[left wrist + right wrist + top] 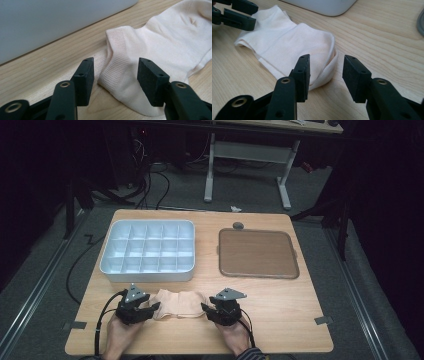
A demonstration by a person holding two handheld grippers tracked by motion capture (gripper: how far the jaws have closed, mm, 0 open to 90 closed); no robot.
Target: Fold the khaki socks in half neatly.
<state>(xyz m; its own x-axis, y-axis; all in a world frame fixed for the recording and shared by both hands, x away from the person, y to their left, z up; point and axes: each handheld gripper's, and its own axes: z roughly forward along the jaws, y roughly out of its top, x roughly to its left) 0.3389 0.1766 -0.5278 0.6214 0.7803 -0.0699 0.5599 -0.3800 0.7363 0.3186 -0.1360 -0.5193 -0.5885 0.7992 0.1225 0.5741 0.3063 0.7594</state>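
Note:
A cream sock (178, 303) lies flat near the table's front edge, between my two grippers. My left gripper (153, 308) stands at its left end. In the left gripper view its jaws (116, 75) are open astride the ribbed cuff (117, 72), with a gap on the left pad's side. My right gripper (205, 309) is at the sock's right end. In the right gripper view its jaws (325, 75) are open around the folded edge of the sock (287, 47), and the left gripper (237, 15) shows at the far end.
A white box with several compartments (147, 272) stands behind the sock at the left, its wall close in the left gripper view (50, 22). A brown tray (257, 252) sits at the back right, with a small grey disc (238, 225) behind it.

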